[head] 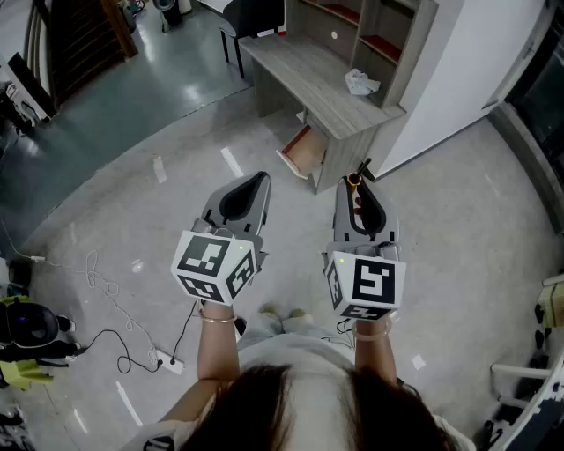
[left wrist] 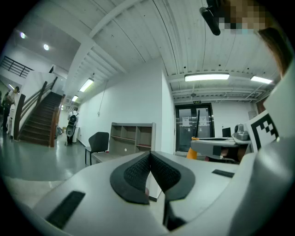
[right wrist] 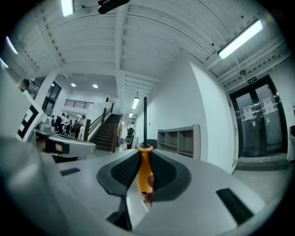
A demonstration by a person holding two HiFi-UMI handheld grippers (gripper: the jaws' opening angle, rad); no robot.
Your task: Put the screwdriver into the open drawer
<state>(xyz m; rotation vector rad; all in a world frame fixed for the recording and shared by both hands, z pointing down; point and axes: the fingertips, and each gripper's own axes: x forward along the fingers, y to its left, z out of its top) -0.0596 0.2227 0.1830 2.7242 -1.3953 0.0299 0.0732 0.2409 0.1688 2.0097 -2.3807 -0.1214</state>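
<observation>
Screwdriver (right wrist: 144,171) is up in the air, clamped in the right gripper (head: 356,187)! Its orange handle sits squeezed between the two black pads (right wrist: 165,174), and the dark shaft runs straight out past the jaw tips. The long axis lies in line with the gripper's own jaws, tip leading and handle butt toward the person. From the head view, the shaft end pokes out beyond the gripper and points forward, toward the desk (head: 300,70), angled slightly right.

Over on the other side, the left gripper (head: 260,181) is carrying nothing. Its jaws are pressed together, tips meeting with nothing between them. Both grippers are held out in front of the person, side by side and apart, well above the grey floor (head: 176,229).

Ahead stands the wooden desk with the open drawer (head: 302,151) pulled out at its near side, reddish inside. The screwdriver is well short of it, with open floor between. A crumpled white thing (head: 361,84) lies on the desktop, a shelf unit (head: 357,31) stands behind, and a dark chair (head: 251,18) sits at the desk's far end.
</observation>
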